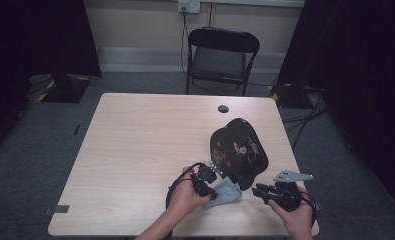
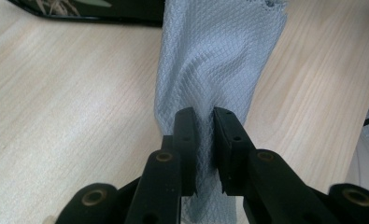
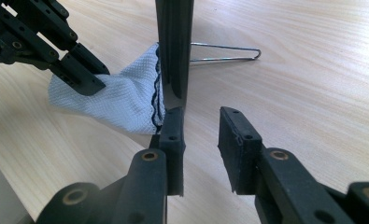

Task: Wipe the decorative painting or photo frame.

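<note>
Item: black lacquered tray (image 1: 237, 150), glossy, rounded, floral motif, propped tilted on a wire stand (image 3: 226, 52) near the table's (image 1: 135, 145) front right corner. Item: pale blue-grey cloth (image 2: 215, 70), waffle-weave, soft, touching the tray's lower edge. Left gripper (image 2: 204, 126) was pinching the cloth; right gripper (image 3: 201, 126) stood spread at the tray's edge, gripping nothing. Risk: with that edge unheld, wiping pressure could have tipped the tray off its stand.

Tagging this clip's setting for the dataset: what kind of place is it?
Probably an indoor recording lab or studio corner, not a home: black curtains hang on both sides, a lone black folding chair stands behind the light wooden table, and cables trail over grey carpet.
</note>
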Available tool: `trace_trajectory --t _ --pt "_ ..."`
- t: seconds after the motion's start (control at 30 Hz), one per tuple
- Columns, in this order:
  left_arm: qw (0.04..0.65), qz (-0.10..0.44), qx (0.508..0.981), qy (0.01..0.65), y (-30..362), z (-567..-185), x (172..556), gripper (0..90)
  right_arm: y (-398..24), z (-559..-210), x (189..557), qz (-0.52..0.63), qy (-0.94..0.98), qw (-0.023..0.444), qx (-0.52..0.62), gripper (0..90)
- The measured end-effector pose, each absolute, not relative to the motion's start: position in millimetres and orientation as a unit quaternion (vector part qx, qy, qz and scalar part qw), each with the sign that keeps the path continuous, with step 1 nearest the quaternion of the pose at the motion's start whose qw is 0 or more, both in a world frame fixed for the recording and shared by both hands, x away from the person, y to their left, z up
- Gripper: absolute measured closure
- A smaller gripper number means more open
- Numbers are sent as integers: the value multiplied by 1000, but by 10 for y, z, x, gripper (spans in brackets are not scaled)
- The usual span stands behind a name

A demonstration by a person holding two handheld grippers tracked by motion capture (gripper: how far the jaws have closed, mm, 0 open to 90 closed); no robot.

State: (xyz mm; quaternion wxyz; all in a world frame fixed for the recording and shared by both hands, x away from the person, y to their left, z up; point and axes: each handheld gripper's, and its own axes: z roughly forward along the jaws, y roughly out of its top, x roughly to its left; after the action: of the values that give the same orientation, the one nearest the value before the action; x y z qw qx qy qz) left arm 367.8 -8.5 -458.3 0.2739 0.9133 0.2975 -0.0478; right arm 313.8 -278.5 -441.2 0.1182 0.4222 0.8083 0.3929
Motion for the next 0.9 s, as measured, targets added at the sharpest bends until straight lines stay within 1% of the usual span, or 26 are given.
trace_trajectory --t 0.33,0.6,0.9 --pt "276 -56 915 289 -74 -4570 3639 801 -2793 -4420 3144 391 807 121 426 691" --pt "280 -65 923 257 -230 -4515 3527 801 -2810 -4415 3143 389 804 123 432 681" --pt "278 -69 926 246 -375 -4508 3543 799 -2837 -4410 3143 389 802 126 436 673"
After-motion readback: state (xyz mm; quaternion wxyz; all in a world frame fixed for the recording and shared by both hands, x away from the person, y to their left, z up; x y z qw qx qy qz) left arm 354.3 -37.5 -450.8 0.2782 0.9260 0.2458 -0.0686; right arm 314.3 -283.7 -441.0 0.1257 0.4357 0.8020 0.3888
